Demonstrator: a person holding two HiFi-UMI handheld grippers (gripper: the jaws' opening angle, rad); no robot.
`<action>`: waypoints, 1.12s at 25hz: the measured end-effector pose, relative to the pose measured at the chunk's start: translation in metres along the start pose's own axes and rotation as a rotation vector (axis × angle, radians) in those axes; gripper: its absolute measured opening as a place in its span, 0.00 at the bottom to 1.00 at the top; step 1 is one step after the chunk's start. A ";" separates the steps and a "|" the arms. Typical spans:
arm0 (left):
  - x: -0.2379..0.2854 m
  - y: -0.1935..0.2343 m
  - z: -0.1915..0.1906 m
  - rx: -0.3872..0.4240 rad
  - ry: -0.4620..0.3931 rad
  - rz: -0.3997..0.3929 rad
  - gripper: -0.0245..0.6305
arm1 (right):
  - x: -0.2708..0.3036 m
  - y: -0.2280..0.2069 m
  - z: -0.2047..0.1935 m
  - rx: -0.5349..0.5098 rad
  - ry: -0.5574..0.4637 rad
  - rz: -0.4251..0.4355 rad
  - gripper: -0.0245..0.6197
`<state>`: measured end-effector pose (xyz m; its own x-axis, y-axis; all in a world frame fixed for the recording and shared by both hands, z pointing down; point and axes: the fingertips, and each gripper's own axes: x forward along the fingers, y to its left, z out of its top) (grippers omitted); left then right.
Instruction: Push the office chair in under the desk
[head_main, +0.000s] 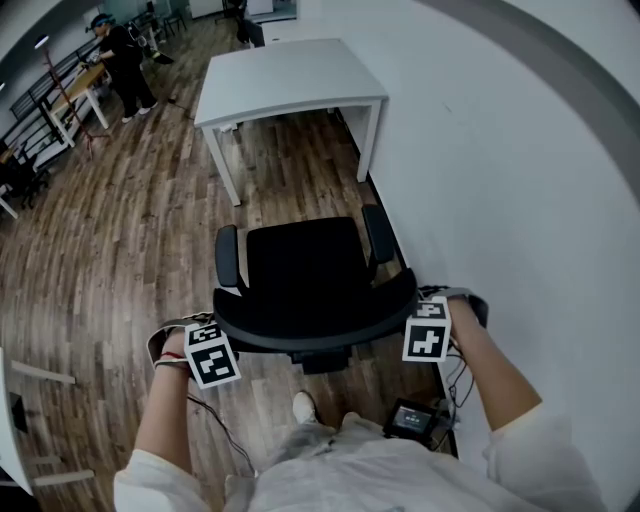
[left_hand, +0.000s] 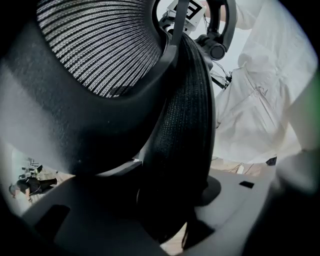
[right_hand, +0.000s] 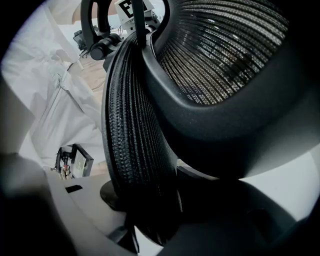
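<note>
The black mesh-backed office chair (head_main: 305, 265) stands on the brown wood-plank floor (head_main: 130, 230), with its seat turned toward the white rectangular surface (head_main: 290, 75) and its backrest toward the person. The left tongs (head_main: 215, 335) are clamped on the left end of the backrest's top rim and the right tongs (head_main: 428, 325) on the right end. Both point down over it. In the left gripper view the ribbed rim runs between the left tongs (left_hand: 170, 200), one jaw on each face of it. The right gripper view shows the right tongs (right_hand: 150, 205) closed on the rim in the same way.

The chair is well apart from the surface, and a bare strip of floor lies between them. The chair sits roughly in line with the gap between the two near legs of the surface. The white wall (head_main: 500, 150) runs close along the chair's right armrest and along the right edge of the surface. To the left the floor is wide open. A person in dark clothes (head_main: 122, 60) stands far off beside other tables.
</note>
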<state>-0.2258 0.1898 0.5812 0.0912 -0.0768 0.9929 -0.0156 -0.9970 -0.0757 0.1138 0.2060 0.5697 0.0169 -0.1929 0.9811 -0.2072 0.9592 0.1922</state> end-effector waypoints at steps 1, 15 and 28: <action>0.001 0.004 0.000 0.003 0.001 0.001 0.37 | 0.000 -0.002 0.000 0.004 0.001 -0.001 0.37; 0.008 0.070 0.027 0.024 -0.019 0.000 0.38 | 0.010 -0.059 -0.015 0.043 0.021 0.008 0.37; 0.015 0.138 0.037 0.050 -0.011 -0.018 0.39 | 0.019 -0.119 -0.013 0.074 0.023 -0.001 0.37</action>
<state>-0.1896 0.0511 0.5820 0.1022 -0.0587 0.9930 0.0361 -0.9974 -0.0627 0.1510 0.0909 0.5653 0.0398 -0.1884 0.9813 -0.2786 0.9410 0.1920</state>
